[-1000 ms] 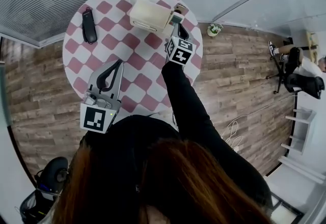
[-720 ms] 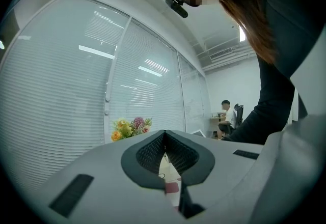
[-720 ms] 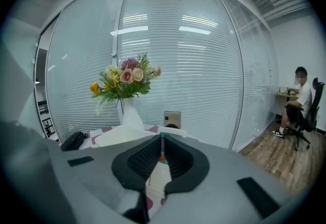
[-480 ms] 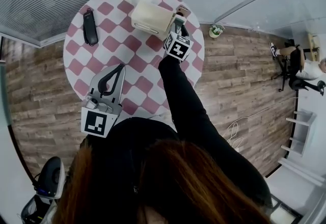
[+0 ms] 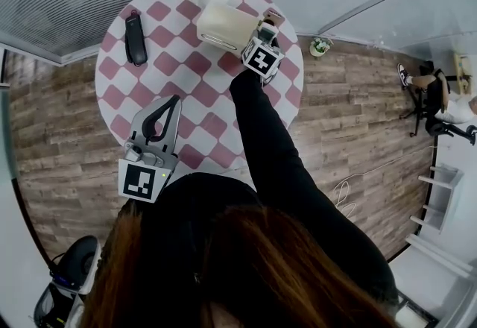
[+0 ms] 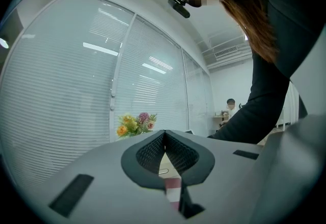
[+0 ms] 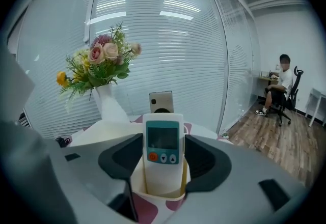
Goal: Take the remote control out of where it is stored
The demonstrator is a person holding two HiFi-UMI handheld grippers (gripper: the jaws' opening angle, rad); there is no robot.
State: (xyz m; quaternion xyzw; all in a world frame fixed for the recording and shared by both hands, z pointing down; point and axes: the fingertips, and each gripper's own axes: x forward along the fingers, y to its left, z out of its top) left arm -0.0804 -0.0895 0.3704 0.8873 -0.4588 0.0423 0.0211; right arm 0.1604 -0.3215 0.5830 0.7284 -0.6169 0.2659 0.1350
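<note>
Jaws of the right gripper (image 7: pixel 164 162) stand wide apart, one on each side of the remote control (image 7: pixel 163 149), which stands upright between them in its cream holder (image 7: pixel 137 180). The remote's teal panel and buttons face the gripper, and its top rises clear of the holder's rim. The pads flank the remote closely without clamping it. These jaws have just been opening: a second ago the gripper was closed and sat a little higher and further back from the holder, and since then it has come down and forward, with its nose tipped downward at the slot.

Straight beyond the remote, a phone (image 7: pixel 161 102) stands upright. Ahead of the gripper and to its left, a white vase (image 7: pixel 107 103) holds a bunch of flowers (image 7: pixel 99 67).

The left gripper (image 6: pixel 164 136) is closed with nothing between its jaws, whose tips meet in a point. It hangs level over the near part of the checked table (image 5: pixel 179 65), well apart from the holder, in much the same spot as a second ago. Ahead of it and to its left, a black handset (image 5: pixel 135 37) lies flat on the cloth, where it lay before.
</note>
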